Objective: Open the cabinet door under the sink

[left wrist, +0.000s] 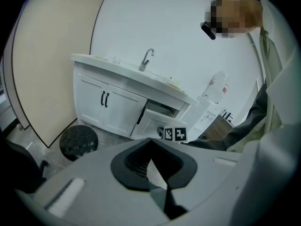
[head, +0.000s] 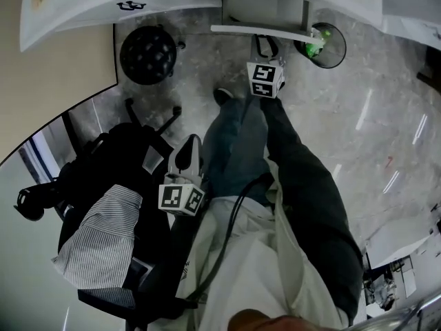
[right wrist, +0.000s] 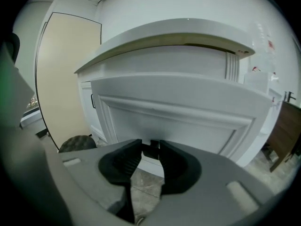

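- One white panelled cabinet door (right wrist: 178, 121) under the sink is standing ajar across the middle of the right gripper view. It is carrying one small black handle (right wrist: 151, 149) at its lower edge.
- Two grey hand-held grippers are showing.
- The right gripper (right wrist: 151, 144) is clamping the small black handle, its jaws a narrow gap apart and its pads pressing on both sides.
- The left gripper (left wrist: 150, 142) is holding nothing, its jaws meeting at the tips.
- One dark sleeve (head: 303, 185), the right arm, is reaching out towards the upper centre of the head view.
- The left gripper is hanging back near the body, lower left of centre, and is slanting down.
- Two closed white doors (left wrist: 120, 112) are sitting left of the open one, each with one black pull.
- One chrome tap (left wrist: 146, 59) is rising above.
- One black round mesh basket (head: 148, 54) is sitting at the upper left.
- One black office chair (head: 117, 164) is carrying one striped shirt (head: 100, 236) at the lower left.
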A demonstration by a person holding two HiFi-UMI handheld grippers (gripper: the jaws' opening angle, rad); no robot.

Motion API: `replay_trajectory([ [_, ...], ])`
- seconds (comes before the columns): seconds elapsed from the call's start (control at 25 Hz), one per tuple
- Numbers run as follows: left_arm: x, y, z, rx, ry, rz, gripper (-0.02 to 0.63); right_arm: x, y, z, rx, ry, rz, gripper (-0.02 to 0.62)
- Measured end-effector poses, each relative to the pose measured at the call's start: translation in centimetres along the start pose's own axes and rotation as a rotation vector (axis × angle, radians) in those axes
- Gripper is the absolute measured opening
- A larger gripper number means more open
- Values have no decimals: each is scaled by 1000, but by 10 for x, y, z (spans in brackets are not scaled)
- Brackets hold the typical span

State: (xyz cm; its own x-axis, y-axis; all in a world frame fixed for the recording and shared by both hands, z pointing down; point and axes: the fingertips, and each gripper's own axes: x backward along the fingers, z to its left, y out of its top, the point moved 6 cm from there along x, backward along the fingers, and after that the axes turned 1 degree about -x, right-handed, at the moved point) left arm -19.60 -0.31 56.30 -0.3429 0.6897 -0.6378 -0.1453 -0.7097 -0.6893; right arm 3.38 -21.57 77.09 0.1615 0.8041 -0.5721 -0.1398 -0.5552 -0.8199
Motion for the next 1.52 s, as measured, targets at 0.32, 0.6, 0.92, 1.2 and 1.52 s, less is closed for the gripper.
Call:
replay_trajectory([
  [0.32,10,-15,8,-58,-92,5,8,52,-44,26,26,13,50,123],
  [0.6,13,-27,12,-69,-135,4,8,53,-41,27,84,9,45,118],
  [0.92,19,-13,-4,-95,-153,-40,8,109,-24,18,127,40,-21,119],
  [1.2,53,-16,-63,-120,-160,-110,8,260,-18,10,144,206,-77,118],
  [1.52,76,-28,-133,-187,-199,-168,8,400,-5,-35,76,243,-165,118],
])
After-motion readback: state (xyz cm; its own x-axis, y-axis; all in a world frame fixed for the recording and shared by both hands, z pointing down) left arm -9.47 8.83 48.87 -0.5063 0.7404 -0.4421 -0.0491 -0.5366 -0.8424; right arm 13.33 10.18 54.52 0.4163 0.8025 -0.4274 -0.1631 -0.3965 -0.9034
